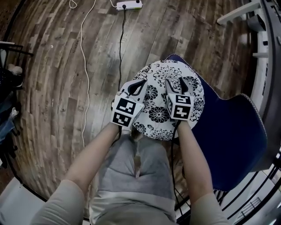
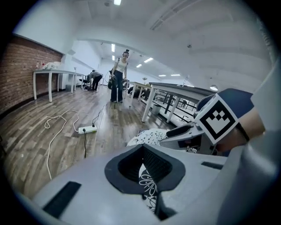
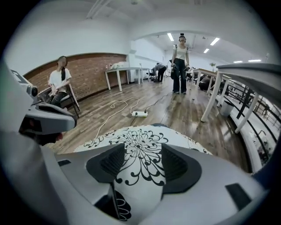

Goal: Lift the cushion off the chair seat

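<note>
A round white cushion (image 1: 156, 115) with black flower print lies on the seat of a dark blue chair (image 1: 232, 127). My left gripper (image 1: 137, 86) is at the cushion's left edge. In the left gripper view (image 2: 141, 151) its pad tips meet, and a sliver of cushion (image 2: 147, 136) shows in the slit below them. My right gripper (image 1: 177, 83) is over the cushion's right half. In the right gripper view (image 3: 142, 151) its jaws stand wide apart, with the cushion (image 3: 140, 140) filling the gap between the pads. I cannot tell whether they press on it.
A white power strip (image 1: 128, 5) lies on the wood floor ahead, with a white cable (image 1: 83, 66) and a black cable (image 1: 121, 44) running toward me. A metal railing (image 1: 263, 66) stands at the right. A standing person (image 3: 180, 66), a seated person (image 3: 59, 81) and tables are farther off.
</note>
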